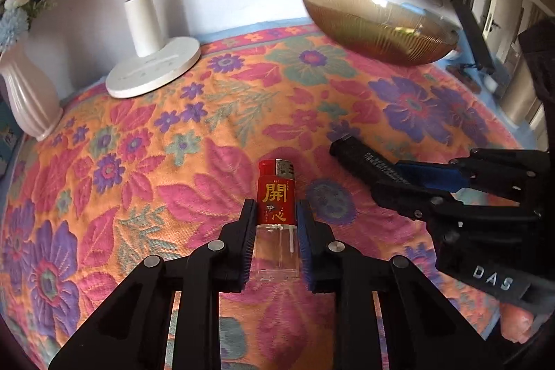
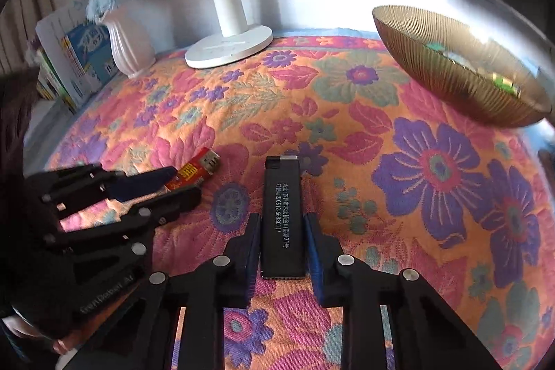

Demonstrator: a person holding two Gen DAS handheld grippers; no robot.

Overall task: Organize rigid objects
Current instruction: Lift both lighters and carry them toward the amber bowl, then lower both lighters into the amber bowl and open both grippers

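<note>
The task looks partly done: the amber bowl [image 2: 461, 71] already has some small items; near it, the left gripper [image 1: 275, 214] grasps a red lighter [image 1: 277, 196]; the right gripper [image 2: 281, 231] grasps a black lighter [image 2: 281, 214].

The cloth [image 1: 173, 134] is a rough woven floral fabric. On it, the red lighter [image 1: 276, 217] has glossy plastic, a clear base and metal cap; the black lighter [image 2: 281, 217] looks matt. Behind them, the bowl [image 2: 451, 71] is ribbed amber glass.
</note>
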